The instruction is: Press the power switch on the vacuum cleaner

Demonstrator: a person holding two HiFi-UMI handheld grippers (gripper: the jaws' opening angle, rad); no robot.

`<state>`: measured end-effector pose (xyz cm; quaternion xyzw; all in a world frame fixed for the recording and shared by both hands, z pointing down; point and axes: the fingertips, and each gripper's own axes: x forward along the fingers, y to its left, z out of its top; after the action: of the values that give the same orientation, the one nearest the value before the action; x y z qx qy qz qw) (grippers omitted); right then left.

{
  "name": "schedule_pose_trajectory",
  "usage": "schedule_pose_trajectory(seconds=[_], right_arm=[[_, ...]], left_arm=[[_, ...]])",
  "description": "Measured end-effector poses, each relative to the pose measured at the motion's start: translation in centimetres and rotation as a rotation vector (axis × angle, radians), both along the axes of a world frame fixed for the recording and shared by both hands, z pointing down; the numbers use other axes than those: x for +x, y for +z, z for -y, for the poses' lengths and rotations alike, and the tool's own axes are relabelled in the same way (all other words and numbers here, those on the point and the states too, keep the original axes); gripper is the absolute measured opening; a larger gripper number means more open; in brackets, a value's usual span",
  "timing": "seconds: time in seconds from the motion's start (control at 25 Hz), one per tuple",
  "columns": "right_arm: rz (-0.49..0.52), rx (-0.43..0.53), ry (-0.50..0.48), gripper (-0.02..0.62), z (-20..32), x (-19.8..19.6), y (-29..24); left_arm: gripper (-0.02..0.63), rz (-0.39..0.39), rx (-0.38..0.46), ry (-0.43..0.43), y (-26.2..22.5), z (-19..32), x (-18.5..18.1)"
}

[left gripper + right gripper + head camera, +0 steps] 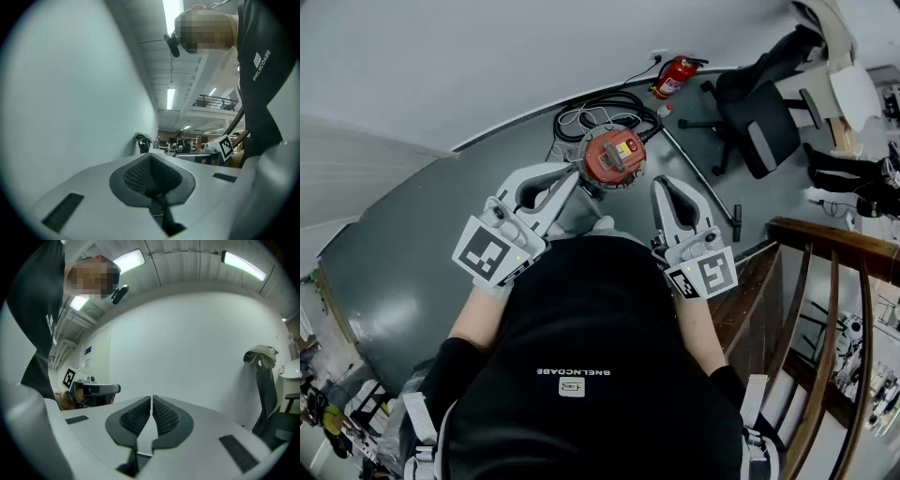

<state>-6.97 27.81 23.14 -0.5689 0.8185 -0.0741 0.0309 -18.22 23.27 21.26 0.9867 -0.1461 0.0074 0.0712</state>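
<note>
The vacuum cleaner (614,157), a round canister with a red-orange top, stands on the grey floor just ahead of the person. My left gripper (567,178) is held up with its tip beside the canister's left edge in the head view. My right gripper (660,187) hangs to the canister's right, apart from it. In the left gripper view the left gripper (151,159) has its pads pressed together, holding nothing. The right gripper (152,400) shows only a hairline slit between its pads. Both gripper views face the white wall and ceiling; the vacuum is hidden from them.
A coiled black hose (605,101) and a thin wand (698,173) lie behind and right of the canister. A red fire extinguisher (675,75) lies by the wall. A black office chair (759,112) stands at the right; a wooden railing (825,272) runs along the near right.
</note>
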Motion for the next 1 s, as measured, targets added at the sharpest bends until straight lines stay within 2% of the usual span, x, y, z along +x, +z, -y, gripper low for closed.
schedule_pose_trajectory(seconds=[0.2,0.32,0.72,1.0], right_arm=[[0.01,0.004,0.01,0.038,-0.8,1.8,-0.3],[0.016,0.002,0.016,0.038,-1.2,3.3,-0.1],[0.123,-0.008,0.029,0.038,-2.9,10.0,1.1],[0.149,-0.045,0.004,0.038,-2.3,11.5,3.2]], left_arm=[[0.014,-0.03,0.008,0.002,-0.8,-0.5,1.5],[0.014,0.015,-0.014,-0.015,0.1,-0.5,2.7],[0.014,0.047,-0.034,-0.086,1.2,-1.1,7.2],[0.014,0.078,-0.065,-0.149,3.1,0.1,7.3]])
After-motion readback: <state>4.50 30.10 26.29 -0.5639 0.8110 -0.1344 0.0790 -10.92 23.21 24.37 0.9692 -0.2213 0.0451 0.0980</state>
